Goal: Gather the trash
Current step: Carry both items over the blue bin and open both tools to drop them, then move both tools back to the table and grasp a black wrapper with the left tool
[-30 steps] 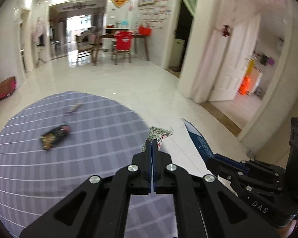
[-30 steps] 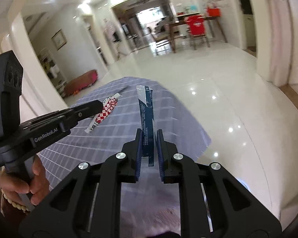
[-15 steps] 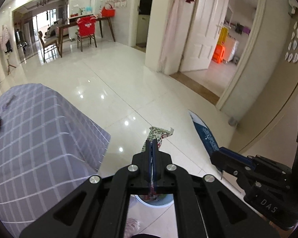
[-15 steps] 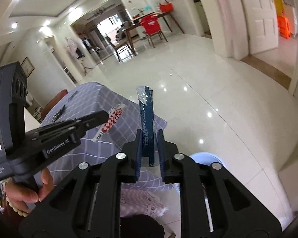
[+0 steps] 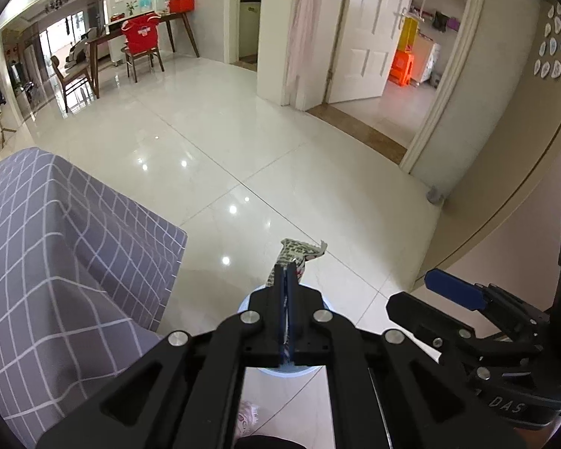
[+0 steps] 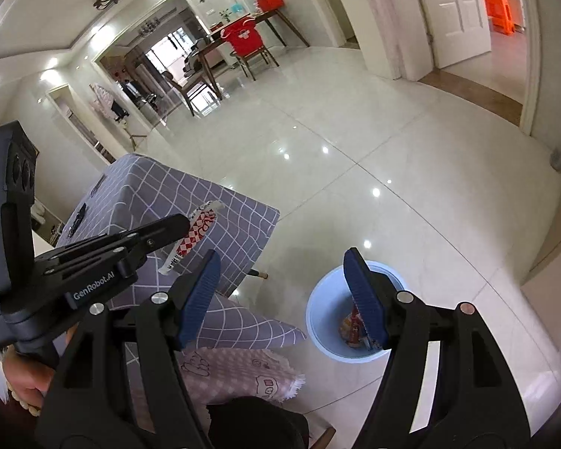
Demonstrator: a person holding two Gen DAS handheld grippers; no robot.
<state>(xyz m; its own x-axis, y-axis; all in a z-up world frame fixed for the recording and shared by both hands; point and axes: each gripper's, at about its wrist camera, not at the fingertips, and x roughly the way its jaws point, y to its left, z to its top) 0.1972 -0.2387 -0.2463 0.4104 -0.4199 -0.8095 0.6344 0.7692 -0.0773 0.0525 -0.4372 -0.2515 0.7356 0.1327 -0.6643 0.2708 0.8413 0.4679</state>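
Note:
My left gripper (image 5: 287, 275) is shut on a red-and-white checked snack wrapper (image 5: 297, 252), held above the floor by the table edge; the wrapper also shows in the right wrist view (image 6: 196, 230). My right gripper (image 6: 282, 288) is open and empty above a light blue trash bin (image 6: 319, 321) on the floor. Wrappers (image 6: 351, 331) lie inside the bin. The bin's rim (image 5: 327, 303) shows just behind my left fingers.
A table with a grey checked cloth (image 6: 161, 194) stands to the left, with small dark wrappers (image 6: 79, 217) on top. A pink patterned cloth (image 6: 235, 378) lies near the bin. White tiled floor (image 6: 355, 142) spreads ahead; a doorway and a dining table stand far off.
Both grippers swung from over the table to the bin on the floor. My right gripper opened, and the blue wrapper it held has left its jaws.

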